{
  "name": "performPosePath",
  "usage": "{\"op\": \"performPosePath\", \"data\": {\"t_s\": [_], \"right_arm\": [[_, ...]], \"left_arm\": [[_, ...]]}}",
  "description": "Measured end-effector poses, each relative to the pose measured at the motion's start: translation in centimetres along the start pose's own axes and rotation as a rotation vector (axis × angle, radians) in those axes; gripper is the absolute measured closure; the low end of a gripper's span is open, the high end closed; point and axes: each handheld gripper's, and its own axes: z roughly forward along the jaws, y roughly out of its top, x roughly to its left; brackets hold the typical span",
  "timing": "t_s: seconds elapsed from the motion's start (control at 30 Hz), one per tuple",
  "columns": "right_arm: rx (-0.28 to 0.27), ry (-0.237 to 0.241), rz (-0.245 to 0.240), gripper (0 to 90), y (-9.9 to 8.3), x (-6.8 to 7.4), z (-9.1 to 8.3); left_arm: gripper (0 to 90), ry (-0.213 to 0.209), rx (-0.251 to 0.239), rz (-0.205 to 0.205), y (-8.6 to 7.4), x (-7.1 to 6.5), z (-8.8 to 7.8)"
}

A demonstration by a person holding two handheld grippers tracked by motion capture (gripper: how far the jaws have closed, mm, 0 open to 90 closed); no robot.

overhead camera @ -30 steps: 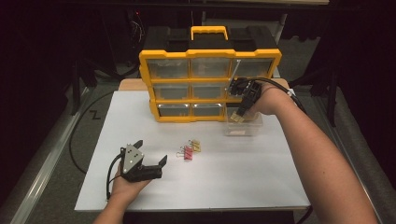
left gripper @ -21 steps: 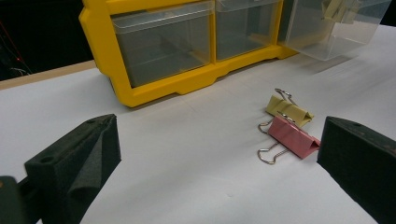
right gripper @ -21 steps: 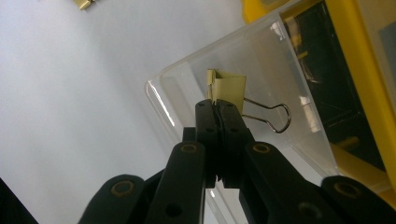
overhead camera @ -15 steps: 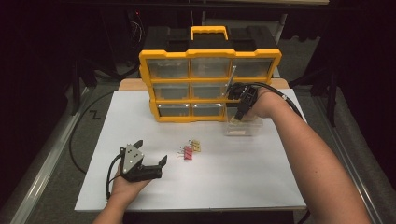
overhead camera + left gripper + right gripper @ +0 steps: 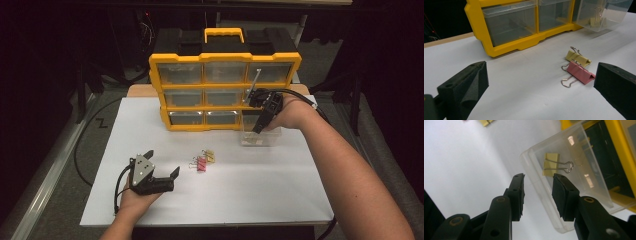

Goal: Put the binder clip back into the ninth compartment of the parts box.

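Observation:
A clear plastic drawer (image 5: 260, 139) stands on the white sheet, pulled out of the yellow organizer (image 5: 225, 60). A yellow binder clip (image 5: 551, 164) lies inside the drawer (image 5: 579, 170). My right gripper (image 5: 538, 178) hangs just above the drawer's near wall; its jaws have just been opening and nothing is between them. In the high view the right gripper (image 5: 258, 127) points down at the drawer. A pink clip (image 5: 201, 164) and a yellow clip (image 5: 209, 156) lie mid-sheet. My left gripper (image 5: 170, 181) rests at the front left, open, facing the pink clip (image 5: 580, 72).
The organizer has three rows of clear drawers and a dark gap at its lower right slot (image 5: 250, 116). The white sheet (image 5: 280, 190) has bare room at the front right. A black cable (image 5: 85, 145) runs off the table's left side.
The right hand has shifted slightly over the clear drawer. The left gripper and the two clips on the sheet have not moved.

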Motion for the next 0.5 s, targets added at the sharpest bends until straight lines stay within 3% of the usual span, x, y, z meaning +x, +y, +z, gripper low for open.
{"op": "performPosePath", "data": {"t_s": [0.5], "right_arm": [[0.011,0.037,-0.022,58.7,-2.1,2.3,0.6]], "left_arm": [[0.3,0.003,0.004,-0.001,0.0,0.0,0.1]]}}
